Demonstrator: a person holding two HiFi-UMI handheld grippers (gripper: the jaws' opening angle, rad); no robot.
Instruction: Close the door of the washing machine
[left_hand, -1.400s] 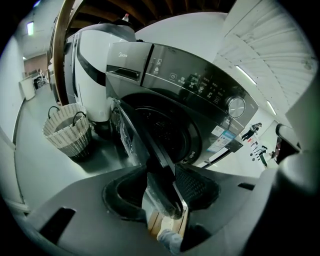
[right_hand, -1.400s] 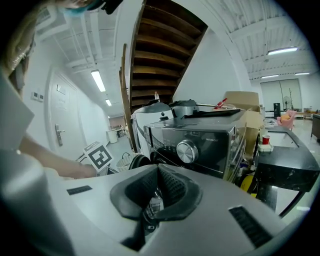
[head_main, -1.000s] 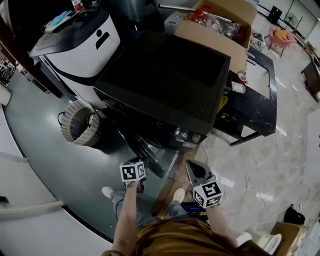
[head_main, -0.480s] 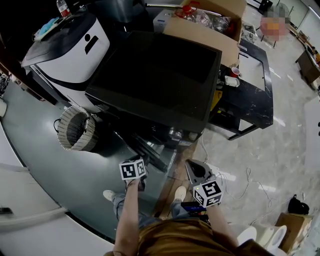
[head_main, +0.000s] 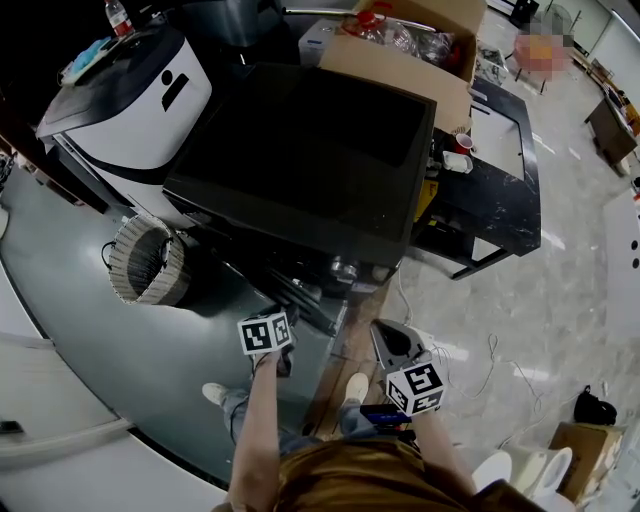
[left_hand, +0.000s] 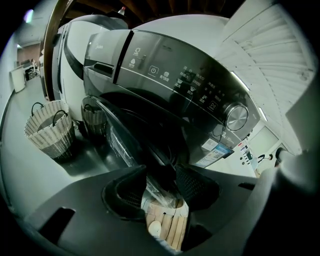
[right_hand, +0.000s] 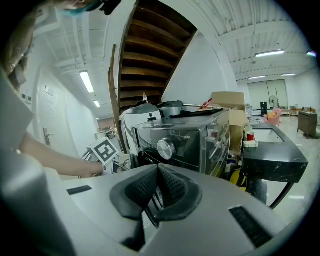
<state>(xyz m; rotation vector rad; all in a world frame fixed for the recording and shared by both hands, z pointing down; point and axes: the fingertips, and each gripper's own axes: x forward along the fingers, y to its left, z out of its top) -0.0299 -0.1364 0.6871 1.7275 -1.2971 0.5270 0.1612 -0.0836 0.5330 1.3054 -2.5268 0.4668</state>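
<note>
The washing machine door (left_hand: 118, 139) stands open, swung out from the front of the dark washing machine (head_main: 310, 150) towards the person, its round window slanting down over the grey floor. At the far left of the head view a white appliance (head_main: 140, 90) stands beside the washer, with a bottle (head_main: 117, 17) on its top. In front of it a pale wicker basket (head_main: 145, 262) sits on the floor, and the left gripper view shows a darker basket (left_hand: 93, 117) just behind it, close to the open door. The left claw (left_hand: 160, 181) is released: its two ribbed pads stand well apart and point down at the lower edge of the door, just short of it, gripping nothing; a strip of pale wooden flooring shows through the gap. Above it in that view runs the washer's control panel with its round dial (left_hand: 236, 116). The right claw (right_hand: 157, 172) is clenched, its tips pressed together with nothing between them, and it is held off to the right of the door, facing the machine's front nearly level. Behind the washer, towards the right, an open cardboard box (head_main: 400, 60) holds clear bottles. At the far right a black counter (head_main: 510, 205) stands beside the machine, with a red cup (head_main: 463, 141) near its edge.
</note>
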